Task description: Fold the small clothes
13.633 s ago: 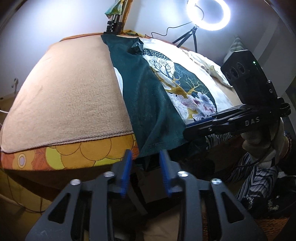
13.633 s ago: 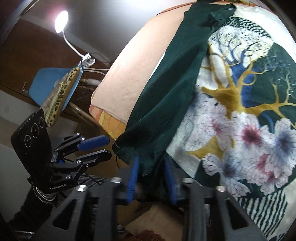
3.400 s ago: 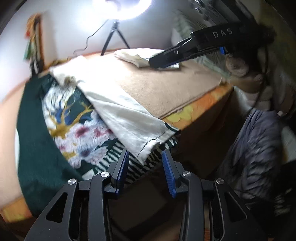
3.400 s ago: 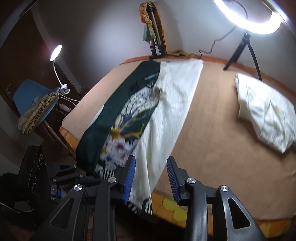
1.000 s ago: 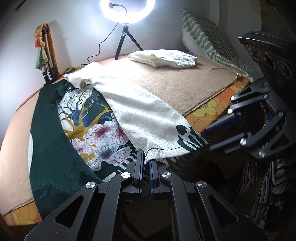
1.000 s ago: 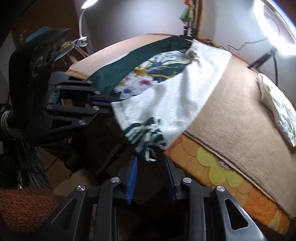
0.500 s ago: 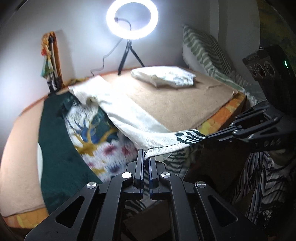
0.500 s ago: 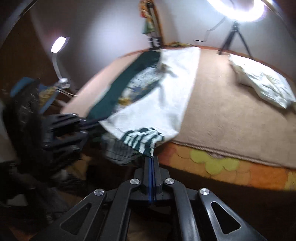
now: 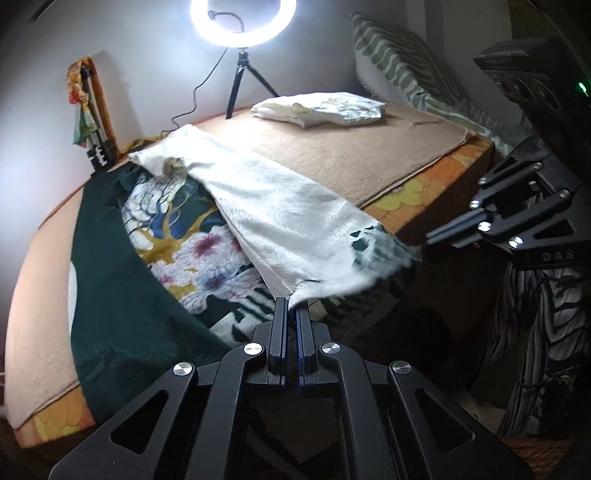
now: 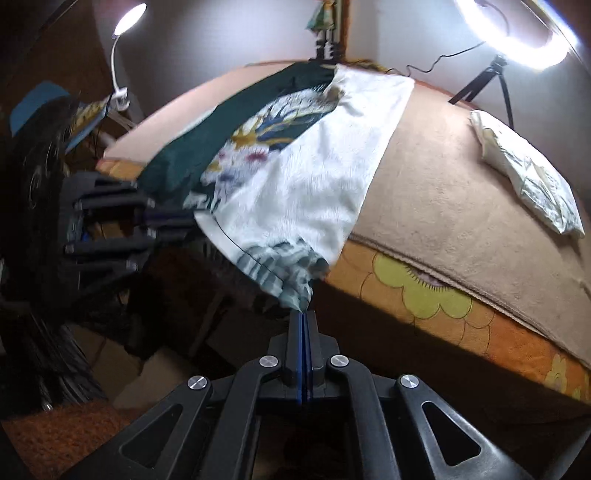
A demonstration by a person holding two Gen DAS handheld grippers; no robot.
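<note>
Black left gripper [image 9: 290, 310] pinched on hem of printed garment [image 9: 288, 221] | right gripper [image 10: 303, 314] clamped on hem's striped corner | white underside folded over floral print, on tan blanket [image 9: 354, 155] | folded cloth [image 9: 321, 109], ring light [image 9: 242, 22] behind.

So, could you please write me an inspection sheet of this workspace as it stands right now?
Surface: bed with a tan blanket over an orange flowered sheet.
Job's things: printed garment, side flaps folded in, white reverse up; folded cream garment at the far side.
Clutter: striped pillow by the wall.
Grippers: left gripper and right gripper each shut on a hem corner.
Cables: ring light lead trailing onto the bed.
Surroundings: clip lamp, blue chair, small tripod.
</note>
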